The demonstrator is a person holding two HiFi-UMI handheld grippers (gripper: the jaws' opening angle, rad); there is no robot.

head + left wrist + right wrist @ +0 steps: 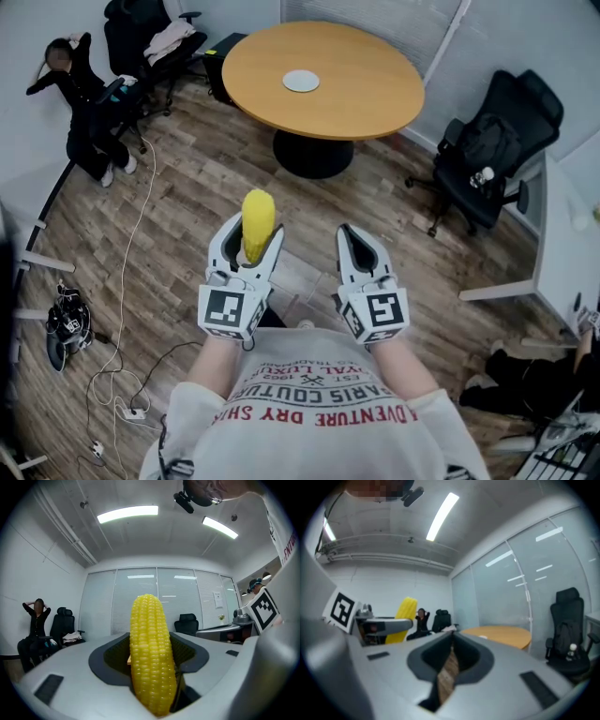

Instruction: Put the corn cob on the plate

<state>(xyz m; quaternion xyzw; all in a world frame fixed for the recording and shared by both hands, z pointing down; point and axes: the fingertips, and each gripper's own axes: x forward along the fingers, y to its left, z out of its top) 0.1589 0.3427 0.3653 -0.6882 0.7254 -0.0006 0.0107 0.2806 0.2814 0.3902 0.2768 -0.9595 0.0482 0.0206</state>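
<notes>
Left claw (251, 246): pinching the corn cob (151, 658). The cob stands upright between the two jaws, its lower end down in the grip and its tip well above them.
Right claw (359, 246): jaws pressed together with nothing in them (only a thin slit of wood floor (187, 206) shows between them). It's held level, just beside the left one.
Corn cob, where: in the air in front of my chest, over the floor and not over the tabletop (366, 103).
Plate (301, 81): small, round and pale, lying near the middle of the round wooden tabletop. Nothing is on it as far as I can tell.
Cob to plate: well apart, with a stretch of floor between me and the tabletop edge.
Done so far: the pick-up. The cob is gripped, and the hold looks firm to me.
Left to do: walk or reach to the tabletop, bring the cob over the plate, lower it, spread the left jaws and pull back.
Progress, my call: early to middle. The grasp is finished, but the carry and the placing have not begun.
Right claw's role: none visible, and I doubt it's needed.
Watch-out, my guess: the cob is upright and the plate looks small, so I'd likely have to tip it flat and set it down centred, or it could roll off the rim.
</notes>
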